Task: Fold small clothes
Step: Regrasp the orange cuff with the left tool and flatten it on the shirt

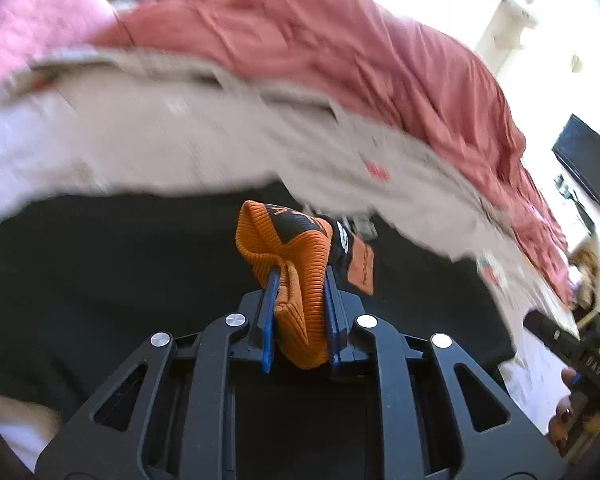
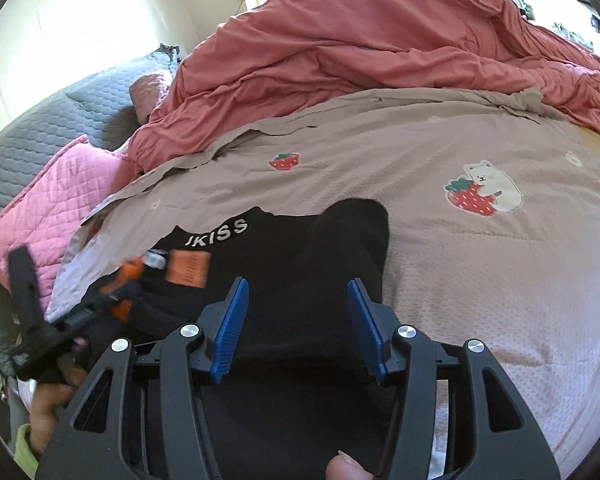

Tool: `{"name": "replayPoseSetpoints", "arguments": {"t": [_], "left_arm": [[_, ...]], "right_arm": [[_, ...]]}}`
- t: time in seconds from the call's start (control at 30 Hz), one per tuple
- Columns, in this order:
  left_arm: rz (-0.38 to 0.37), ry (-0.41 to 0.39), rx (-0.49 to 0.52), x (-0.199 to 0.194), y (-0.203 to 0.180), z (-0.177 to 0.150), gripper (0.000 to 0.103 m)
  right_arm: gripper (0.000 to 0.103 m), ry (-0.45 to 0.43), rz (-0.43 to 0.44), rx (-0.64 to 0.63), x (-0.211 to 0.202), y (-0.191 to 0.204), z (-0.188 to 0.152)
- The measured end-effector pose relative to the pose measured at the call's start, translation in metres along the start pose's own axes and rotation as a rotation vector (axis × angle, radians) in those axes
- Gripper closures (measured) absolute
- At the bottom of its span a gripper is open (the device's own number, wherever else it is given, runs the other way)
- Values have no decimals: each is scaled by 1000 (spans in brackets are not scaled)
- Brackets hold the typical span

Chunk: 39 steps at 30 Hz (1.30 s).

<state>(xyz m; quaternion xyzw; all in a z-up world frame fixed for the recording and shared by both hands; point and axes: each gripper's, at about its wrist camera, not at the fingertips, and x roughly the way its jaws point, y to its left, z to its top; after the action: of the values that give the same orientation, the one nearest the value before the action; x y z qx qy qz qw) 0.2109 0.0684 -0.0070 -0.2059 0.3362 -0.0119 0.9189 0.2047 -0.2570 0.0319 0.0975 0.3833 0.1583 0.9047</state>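
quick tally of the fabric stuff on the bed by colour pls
Black: 1, black garment
Orange: 1, orange ribbed cuff gripped in the left gripper
Red: 1, red duvet
Pink: 1, pink quilted pillow
Grey: 1, grey quilted pillow
Beige: 1, strawberry bedspread
Total: 6

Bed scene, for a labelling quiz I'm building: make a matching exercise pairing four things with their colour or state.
Things:
1. left gripper
2. right gripper
3. quilted pillow
4. rumpled duvet

States:
A. light pink
B. open above the black garment
C. brick red
D. shut on the orange ribbed cuff

Pairs: 1-D, 2-B, 3-A, 4-C
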Motion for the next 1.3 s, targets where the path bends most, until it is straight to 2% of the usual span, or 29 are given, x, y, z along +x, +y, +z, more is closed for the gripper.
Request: {"name": "replayPoseSetpoints", "arguments": {"t": [0.03, 0.07, 0.2, 0.33, 0.63, 0.73, 0.77, 0.83, 0.87, 0.93, 1.03, 1.13, 1.3], "left_arm": [[18, -29, 0, -9, 7, 5, 91], [24, -25, -2, -13, 13, 8, 91], [43, 60, -65, -4, 36, 3, 89], [82, 115, -60, 6, 40, -4, 88], [73, 122, -114, -2, 55, -10, 85], [70, 116, -117, -6, 57, -8, 84], [77, 109, -116, -8, 58, -7, 84], [102, 95, -111, -11, 59, -5, 83], [151, 76, -98, -15, 60, -3, 83], [190, 47, -90, -22, 63, 0, 84], [161, -9, -122, -37, 68, 6, 85], [154, -48, -70, -46, 56, 8, 85], [128, -43, 78, -45, 15, 0, 78]], "right_arm": [[53, 2, -2, -2, 0, 0, 0], [53, 8, -15, -8, 2, 1, -1], [53, 45, -78, -15, 13, 3, -1], [53, 77, -133, -59, 24, 10, -5], [53, 140, -93, -151, 53, 37, -9], [53, 229, -158, -129, 78, 27, -20], [53, 240, -152, -110, 82, 21, -22], [54, 235, -144, -100, 82, 17, -24], [54, 232, -145, -104, 81, 17, -24], [53, 225, -142, -100, 77, 17, -23], [49, 200, -113, -76, 65, 14, -22], [42, 176, -116, -87, 51, 14, -22], [41, 136, -87, -127, 36, 24, -23]]}}
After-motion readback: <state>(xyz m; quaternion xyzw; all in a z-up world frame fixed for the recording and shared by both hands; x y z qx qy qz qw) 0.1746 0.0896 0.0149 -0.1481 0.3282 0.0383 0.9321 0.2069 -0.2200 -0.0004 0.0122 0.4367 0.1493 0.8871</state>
